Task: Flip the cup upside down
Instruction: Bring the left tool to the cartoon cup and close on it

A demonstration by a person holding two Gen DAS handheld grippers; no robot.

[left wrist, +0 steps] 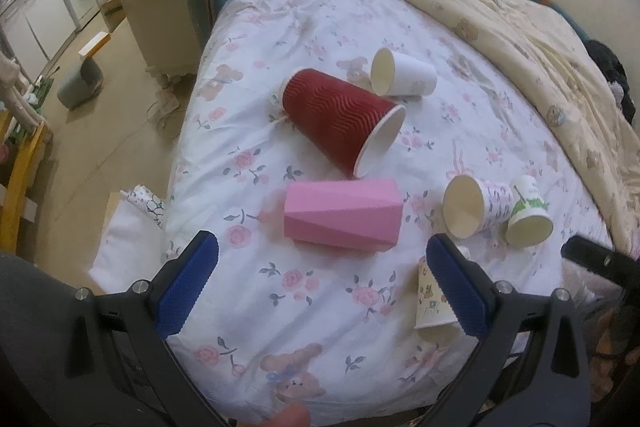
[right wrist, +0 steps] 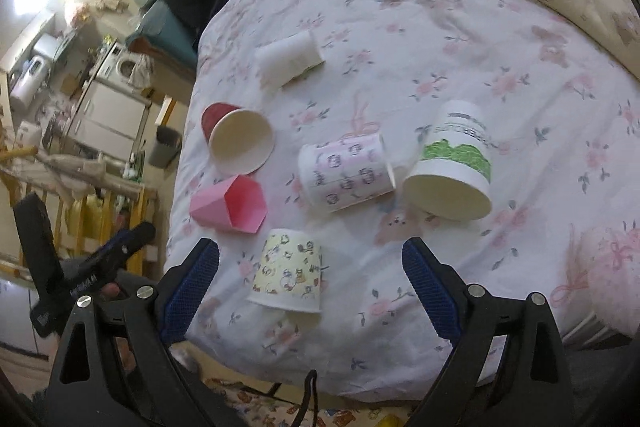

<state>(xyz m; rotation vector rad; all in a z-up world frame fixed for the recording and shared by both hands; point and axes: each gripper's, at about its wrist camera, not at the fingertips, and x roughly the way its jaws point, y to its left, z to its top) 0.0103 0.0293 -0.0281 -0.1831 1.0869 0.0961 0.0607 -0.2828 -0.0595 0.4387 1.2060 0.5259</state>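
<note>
Both the left gripper [left wrist: 322, 279] and right gripper [right wrist: 310, 281] gape wide, holding nothing, above a bed [right wrist: 460, 39] strewn with paper cups; a cartoon-print cup [right wrist: 289, 273] stands inverted at lower centre.

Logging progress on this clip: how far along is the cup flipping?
Done: only the yellow patterned cup stands mouth down. In hand: nothing; the left gripper and right gripper are both open and empty. Left: the red cup, pink cup, white cup and two printed cups lie on their sides on the bed.
</note>
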